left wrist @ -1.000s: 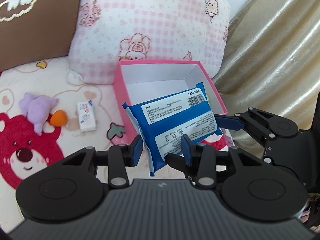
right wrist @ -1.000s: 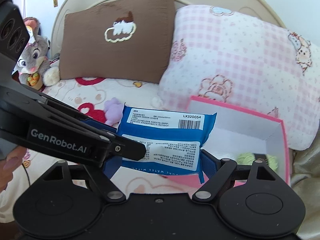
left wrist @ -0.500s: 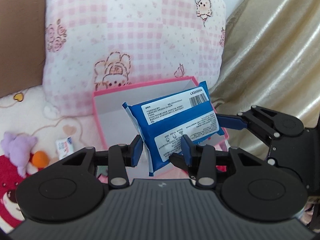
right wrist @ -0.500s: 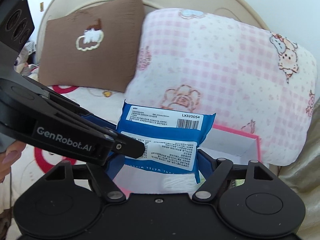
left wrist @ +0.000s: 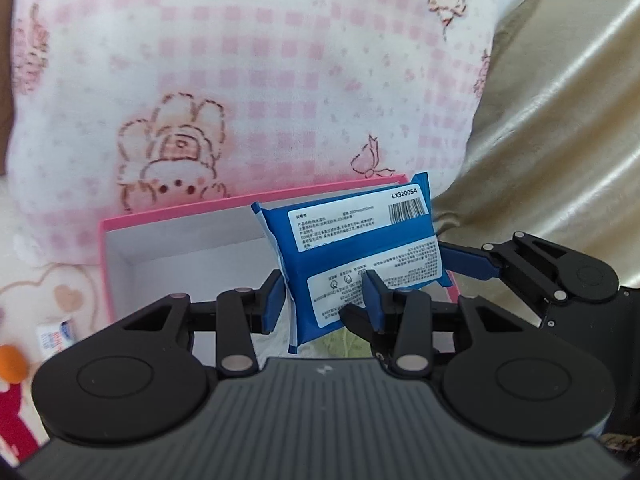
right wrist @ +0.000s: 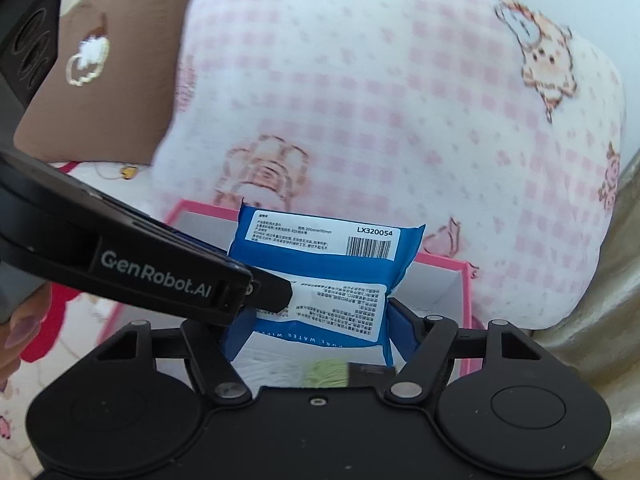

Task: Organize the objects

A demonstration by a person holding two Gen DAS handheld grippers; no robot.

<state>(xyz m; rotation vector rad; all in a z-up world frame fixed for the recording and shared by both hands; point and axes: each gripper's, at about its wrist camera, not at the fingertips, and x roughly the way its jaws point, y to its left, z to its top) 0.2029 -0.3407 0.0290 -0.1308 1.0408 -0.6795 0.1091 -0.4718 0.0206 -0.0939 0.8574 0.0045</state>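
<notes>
A blue pack of wet wipes point(left wrist: 356, 256) with white labels and a barcode is held in the air by both grippers. My left gripper point(left wrist: 322, 300) is shut on its lower left end. My right gripper point(right wrist: 320, 330) is shut on the pack point(right wrist: 326, 280) across its width. The pack hangs over the open pink box point(left wrist: 105, 256) with a white inside. The box's far rim point(right wrist: 460, 264) also shows behind the pack in the right wrist view. Something green point(right wrist: 326, 374) lies inside the box, mostly hidden.
A pink checked pillow point(left wrist: 248, 72) stands right behind the box, a brown pillow point(right wrist: 96, 92) to its left. A gold curtain point(left wrist: 560, 132) hangs on the right. A small white packet point(left wrist: 54, 334) and an orange toy point(left wrist: 12, 362) lie on the bed at left.
Both grippers have carried the wipes pack forward, over the box. The pillow has come much nearer in both views. The grip on the pack has not changed.
</notes>
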